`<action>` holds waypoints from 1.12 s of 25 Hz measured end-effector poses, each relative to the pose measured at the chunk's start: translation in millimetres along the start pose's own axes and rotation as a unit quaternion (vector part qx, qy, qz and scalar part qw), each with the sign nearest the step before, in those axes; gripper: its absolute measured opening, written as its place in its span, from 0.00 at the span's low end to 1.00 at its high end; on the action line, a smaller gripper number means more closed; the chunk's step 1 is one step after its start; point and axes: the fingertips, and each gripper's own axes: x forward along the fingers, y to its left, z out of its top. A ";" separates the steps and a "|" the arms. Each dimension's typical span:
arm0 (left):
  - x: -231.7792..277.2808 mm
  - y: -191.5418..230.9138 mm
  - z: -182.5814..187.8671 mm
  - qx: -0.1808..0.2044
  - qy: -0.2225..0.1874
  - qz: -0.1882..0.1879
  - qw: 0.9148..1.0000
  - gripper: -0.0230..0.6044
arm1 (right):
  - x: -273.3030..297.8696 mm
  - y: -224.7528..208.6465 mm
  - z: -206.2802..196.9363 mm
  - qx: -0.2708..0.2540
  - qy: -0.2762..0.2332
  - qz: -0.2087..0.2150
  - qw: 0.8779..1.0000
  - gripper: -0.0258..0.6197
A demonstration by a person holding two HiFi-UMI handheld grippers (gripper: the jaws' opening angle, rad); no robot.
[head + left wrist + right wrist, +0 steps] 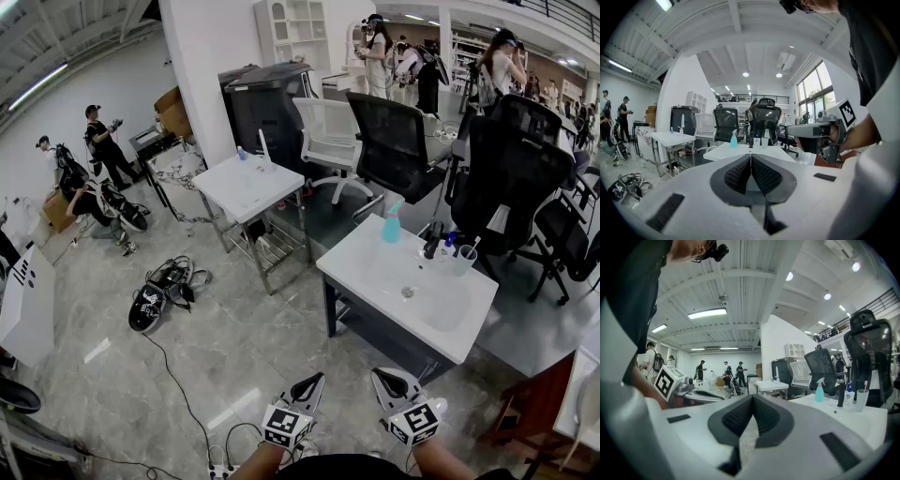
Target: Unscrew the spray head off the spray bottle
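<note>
- My left gripper and right gripper keep fingers together, empty: the spray bottle stands well apart on the tabletop.
- Spray head on; I judge nothing started.

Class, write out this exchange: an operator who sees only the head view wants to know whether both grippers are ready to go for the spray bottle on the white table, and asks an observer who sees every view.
Operator: Is the left gripper holding anything?
Observer: No. Its own view shows the fingers pressed together with nothing between them.
Operator: And the right gripper?
Observer: Its fingers are together too, and empty.
Operator: Then both probably need to open before reaching the spray bottle.
</note>
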 end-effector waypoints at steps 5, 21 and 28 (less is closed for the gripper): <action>-16.9 3.2 -3.8 0.003 0.005 0.000 1.000 0.06 | -2.8 15.7 0.1 -0.002 0.001 -0.003 1.000 0.05; -49.0 23.8 -21.1 -0.005 0.016 0.008 1.000 0.06 | 5.3 44.5 1.1 -0.009 0.003 -0.013 1.000 0.05; -58.1 41.9 -22.5 -0.009 0.014 0.011 1.000 0.06 | 22.3 54.9 5.1 -0.009 -0.001 -0.017 1.000 0.05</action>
